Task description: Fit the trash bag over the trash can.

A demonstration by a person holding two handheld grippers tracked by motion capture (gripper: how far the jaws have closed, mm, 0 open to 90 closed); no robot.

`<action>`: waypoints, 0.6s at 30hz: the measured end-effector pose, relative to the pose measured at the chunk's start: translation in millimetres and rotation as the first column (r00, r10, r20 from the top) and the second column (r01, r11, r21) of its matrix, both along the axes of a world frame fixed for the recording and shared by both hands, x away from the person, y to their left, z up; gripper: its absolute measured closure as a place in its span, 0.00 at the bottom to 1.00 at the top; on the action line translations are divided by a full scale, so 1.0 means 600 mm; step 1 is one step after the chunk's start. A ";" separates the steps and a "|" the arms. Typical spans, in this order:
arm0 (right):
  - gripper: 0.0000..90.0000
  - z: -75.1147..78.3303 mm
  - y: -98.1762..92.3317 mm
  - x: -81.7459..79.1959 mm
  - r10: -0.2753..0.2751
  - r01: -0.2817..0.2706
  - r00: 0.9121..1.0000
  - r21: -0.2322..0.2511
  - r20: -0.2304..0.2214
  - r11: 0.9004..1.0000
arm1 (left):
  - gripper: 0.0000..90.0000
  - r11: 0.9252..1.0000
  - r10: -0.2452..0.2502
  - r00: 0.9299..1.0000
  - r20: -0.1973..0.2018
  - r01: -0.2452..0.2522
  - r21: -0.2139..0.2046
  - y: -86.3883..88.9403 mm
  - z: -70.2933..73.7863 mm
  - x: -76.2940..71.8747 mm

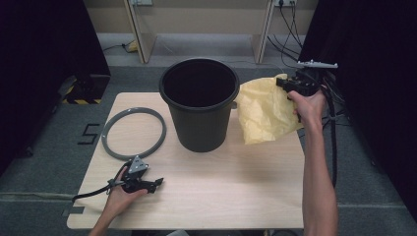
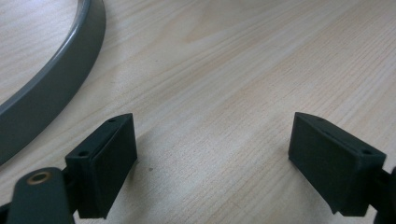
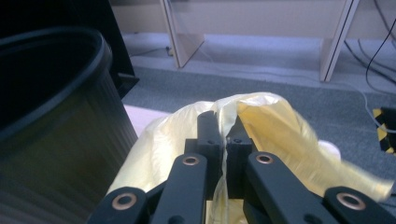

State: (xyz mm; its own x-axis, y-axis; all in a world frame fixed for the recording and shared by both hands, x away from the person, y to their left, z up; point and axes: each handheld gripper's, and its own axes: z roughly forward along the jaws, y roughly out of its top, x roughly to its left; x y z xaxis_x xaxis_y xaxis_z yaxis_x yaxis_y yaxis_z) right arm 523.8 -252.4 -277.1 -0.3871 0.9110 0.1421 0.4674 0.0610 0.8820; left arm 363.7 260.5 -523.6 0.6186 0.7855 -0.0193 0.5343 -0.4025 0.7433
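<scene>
Yellow thin plastic bag [image 1: 265,110] is what we have in hand: it hangs crumpled above the right side of the pale wooden table [image 1: 221,191], just beside the black round plastic bucket [image 1: 199,105], with its lower edge near the tabletop. In the right gripper view we see our right gripper [image 3: 226,140] with its jaws pressed together on a fold of the bag's film, the yellow sheet bulging out on both sides of them. From above, our right hand [image 1: 309,105] holds that gripper raised at the bag's upper right corner. Our left gripper [image 1: 157,183] rests low on the table near its front left, jaws spread wide over bare wood with nothing between them. A grey plastic ring [image 1: 133,132] lies flat on the table just beyond it, left of the bucket.
</scene>
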 end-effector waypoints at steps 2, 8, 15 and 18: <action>0.99 0.019 0.000 0.000 -0.005 0.005 1.000 0.008 0.018 1.000 | 0.16 1.000 -0.001 1.000 0.000 0.001 0.000 0.000 0.000 0.000; 0.99 0.051 -0.002 0.005 -0.014 0.012 0.999 0.049 0.039 0.999 | 0.16 1.000 -0.003 1.000 -0.001 0.003 0.004 0.000 0.000 0.000; 0.99 0.065 -0.005 0.026 -0.035 0.032 0.999 0.096 0.030 0.995 | 0.16 1.000 -0.003 1.000 0.002 0.003 0.005 0.001 0.000 0.000; 0.99 0.071 -0.012 0.036 -0.057 0.053 0.998 0.118 0.026 0.992 | 0.16 1.000 -0.002 1.000 0.002 0.002 0.002 0.000 0.000 0.000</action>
